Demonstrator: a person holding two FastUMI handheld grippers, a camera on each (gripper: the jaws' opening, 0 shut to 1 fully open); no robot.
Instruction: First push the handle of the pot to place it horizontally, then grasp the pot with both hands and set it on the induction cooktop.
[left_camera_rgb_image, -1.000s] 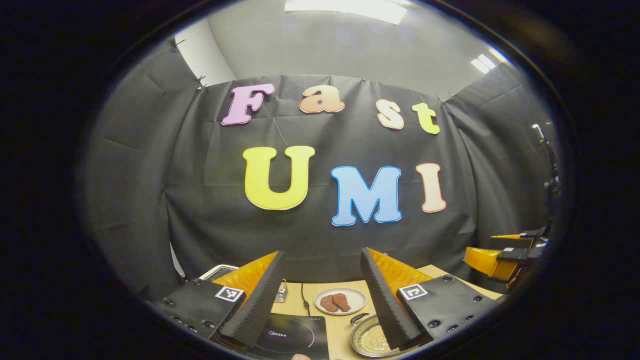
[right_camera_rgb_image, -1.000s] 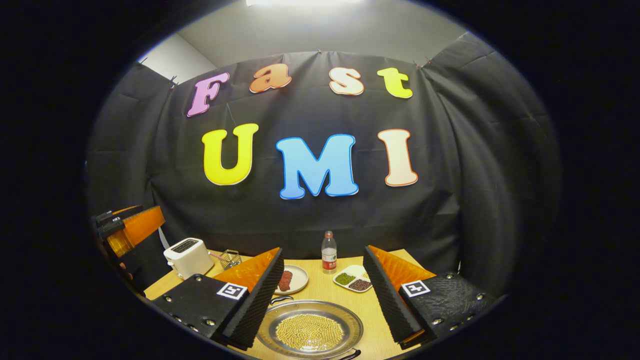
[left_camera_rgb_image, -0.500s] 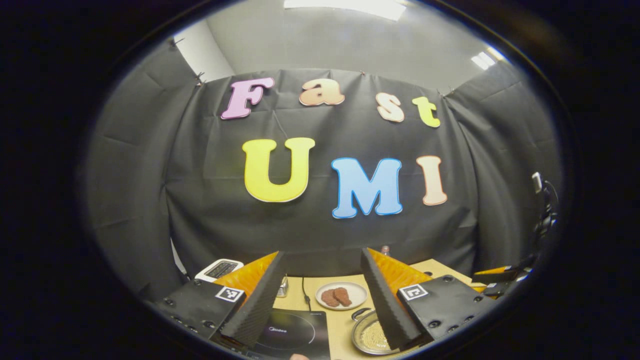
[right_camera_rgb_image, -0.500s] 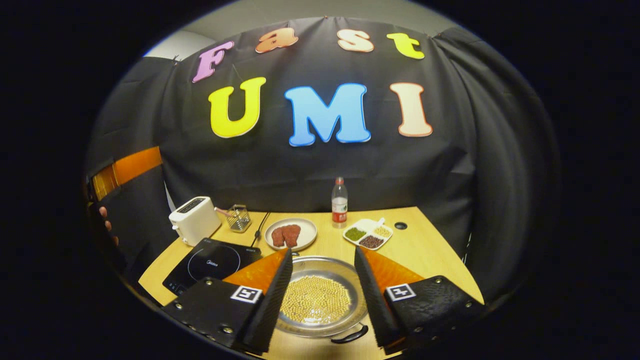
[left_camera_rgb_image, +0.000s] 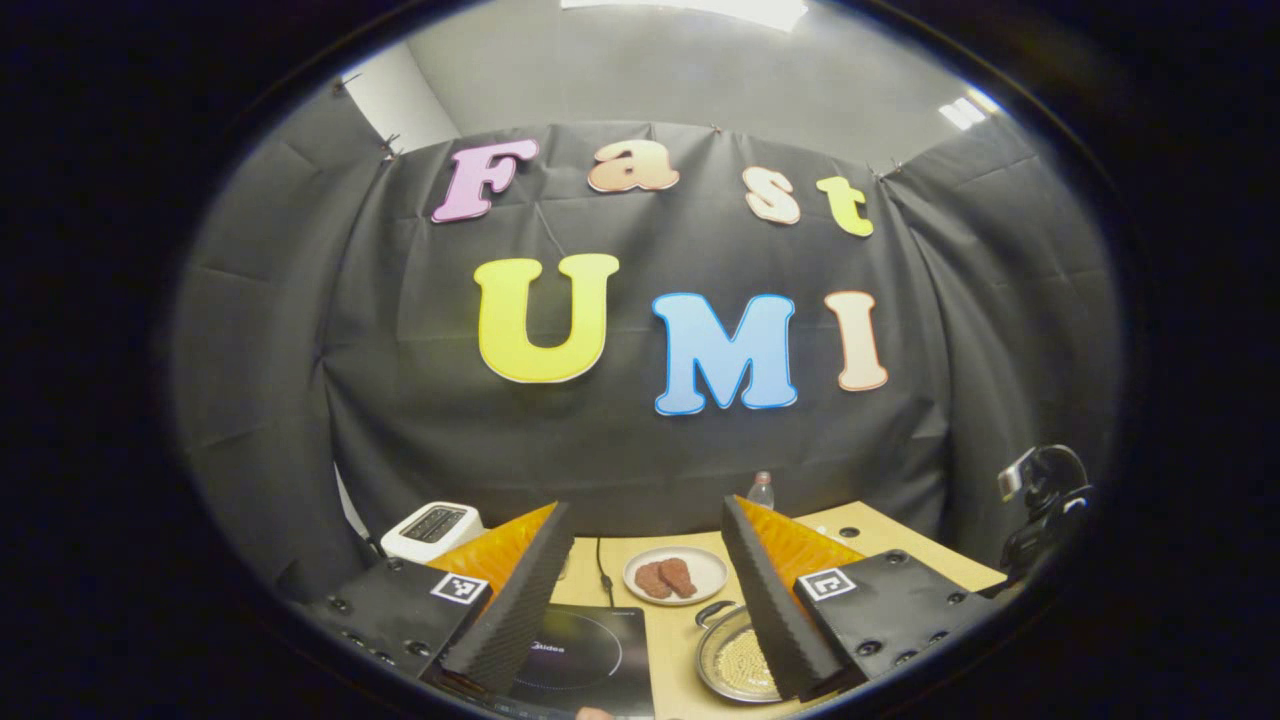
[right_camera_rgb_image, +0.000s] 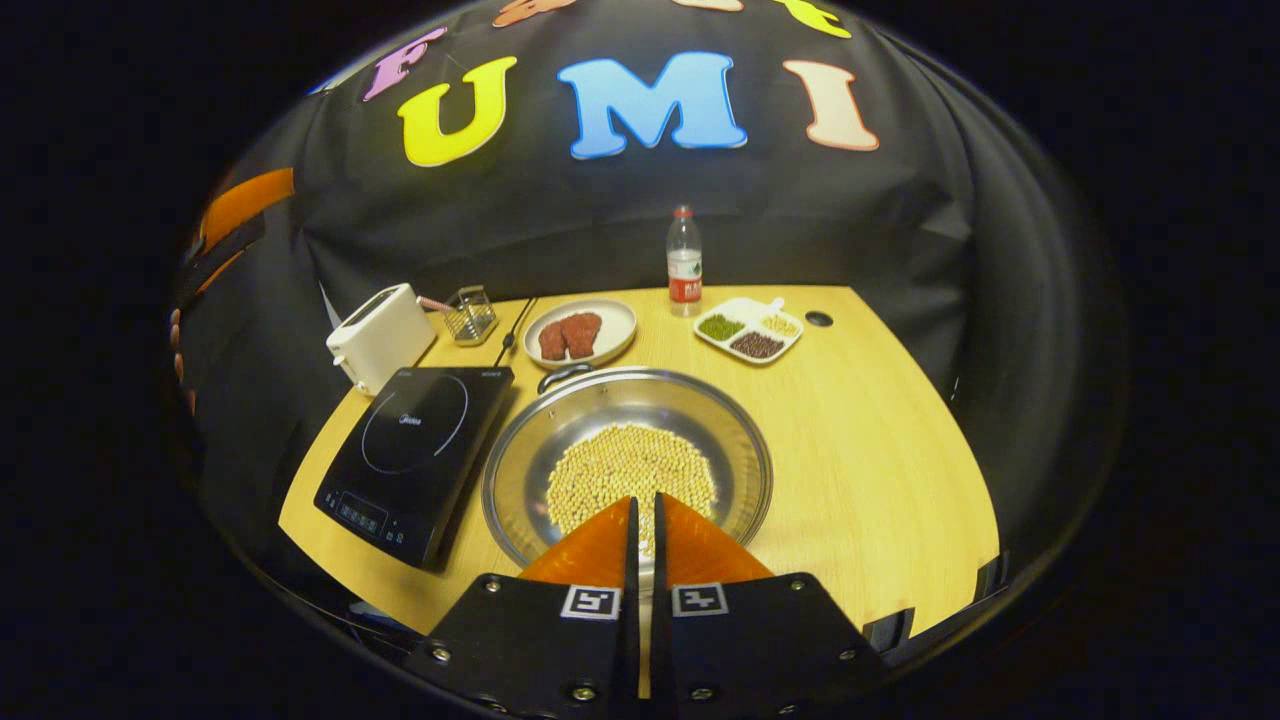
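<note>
Holding my right claw (right_camera_rgb_image: 641, 520) clenched on nothing, fingers nearly touching, I have it poised over the near rim of the pot (right_camera_rgb_image: 628, 460), which sits just ahead of and below its tips. Its far handle (right_camera_rgb_image: 565, 377) lies beyond the beans (right_camera_rgb_image: 630, 478); the near handle is hidden under the fingers, so I cannot tell how it lies. My left claw (left_camera_rgb_image: 640, 585) hangs released and high, with the induction cooktop (left_camera_rgb_image: 580, 660) below it and the pot ahead to its right. Risks as I judge them — a push landing on the rim instead of the handle would slide the whole pot or tip beans out. A shove leftward could knock it into the cooktop just beside it.
</note>
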